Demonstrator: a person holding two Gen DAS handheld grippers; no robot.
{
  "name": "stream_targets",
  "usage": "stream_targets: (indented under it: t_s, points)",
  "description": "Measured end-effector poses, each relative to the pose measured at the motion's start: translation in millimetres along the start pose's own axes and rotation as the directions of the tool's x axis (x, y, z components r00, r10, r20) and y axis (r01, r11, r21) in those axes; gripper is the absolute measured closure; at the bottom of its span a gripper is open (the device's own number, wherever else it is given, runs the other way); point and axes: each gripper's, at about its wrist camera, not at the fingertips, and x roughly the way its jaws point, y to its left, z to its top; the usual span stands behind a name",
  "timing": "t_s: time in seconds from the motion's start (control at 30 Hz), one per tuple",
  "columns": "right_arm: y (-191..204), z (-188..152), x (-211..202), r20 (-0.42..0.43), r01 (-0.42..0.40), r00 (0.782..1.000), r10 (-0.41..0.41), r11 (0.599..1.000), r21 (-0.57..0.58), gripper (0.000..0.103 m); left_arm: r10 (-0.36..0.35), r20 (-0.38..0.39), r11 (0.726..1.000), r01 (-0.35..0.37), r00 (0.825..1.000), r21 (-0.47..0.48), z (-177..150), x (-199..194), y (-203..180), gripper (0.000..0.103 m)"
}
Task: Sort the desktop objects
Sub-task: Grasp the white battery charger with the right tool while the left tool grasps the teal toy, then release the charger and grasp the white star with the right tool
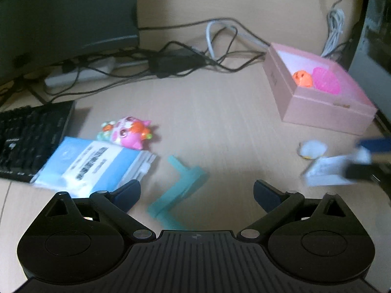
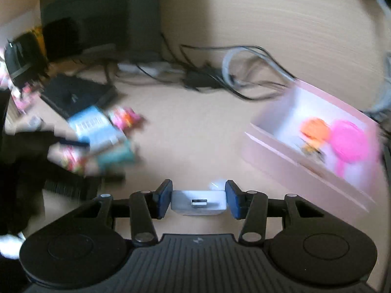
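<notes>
My right gripper (image 2: 198, 201) is shut on a white USB charger block (image 2: 198, 202) and holds it above the desk; it also shows in the left wrist view (image 1: 327, 171). A pink open box (image 2: 315, 144) to its right holds an orange toy (image 2: 314, 129) and a pink toy (image 2: 349, 139); the box also shows in the left wrist view (image 1: 317, 92). My left gripper (image 1: 196, 195) is open above a teal L-shaped piece (image 1: 178, 190). A pink toy figure (image 1: 129, 131) and a blue-white booklet (image 1: 92, 163) lie to its left.
A black keyboard (image 1: 27, 139) lies at the left. Tangled cables and a black adapter (image 1: 176, 58) run along the back, with a monitor base (image 1: 63, 19) at the back left. A small white round object (image 1: 311, 149) lies near the box.
</notes>
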Motion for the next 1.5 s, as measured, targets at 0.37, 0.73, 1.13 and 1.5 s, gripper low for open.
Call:
stream_targets:
  t_s: [0.37,0.73,1.13,1.5]
  points:
    - [-25.9,-58.9,-17.7,-0.001,0.012,1.000,-0.012,0.997,0.076,0.054,-0.005,-0.037,0.999,0.007,0.999,0.044,-4.5,9.8,-18.4,0.075]
    - [-36.9,-31.2,5.0,0.034,0.026,0.999,-0.027,0.999,0.031,0.036,0.005,-0.016,0.995,-0.003,1.000,0.097,-40.5,-28.7,-29.4,0.042]
    - [-31.0,2.7,65.5,-0.028,0.026,0.999,-0.026,1.000,0.000,0.064,-0.042,-0.052,0.994,0.037,0.998,-0.100,-43.9,-50.2,-7.4,0.009]
    - [-17.6,-21.8,11.9,0.032,-0.132,0.991,0.133,0.991,-0.027,0.061,-0.001,-0.052,0.994,-0.005,0.999,-0.113,-41.5,-37.1,-30.6,0.008]
